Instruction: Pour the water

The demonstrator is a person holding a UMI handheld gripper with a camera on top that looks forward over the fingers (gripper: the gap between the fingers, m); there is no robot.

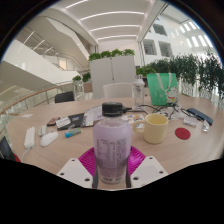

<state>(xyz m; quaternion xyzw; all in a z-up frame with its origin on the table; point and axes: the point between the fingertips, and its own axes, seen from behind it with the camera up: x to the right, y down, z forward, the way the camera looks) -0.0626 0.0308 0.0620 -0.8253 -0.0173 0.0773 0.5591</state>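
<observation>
A clear plastic water bottle [112,140] with a dark cap and a pale label stands upright between my fingers. My gripper [112,168] is shut on the bottle, with the magenta pads [87,160] pressed against both its sides. Just beyond the bottle and to its right, a pale yellow mug [155,127] stands on the wooden table [60,150], its handle turned toward the bottle. The bottle's lower part is hidden behind my fingers.
A red coaster [183,132] lies right of the mug. Dark glasses [196,117] and a green bag [161,87] sit farther right. A notebook [84,118], a blue pen [72,133] and white items [48,139] lie to the left. Chairs and planters stand beyond the table.
</observation>
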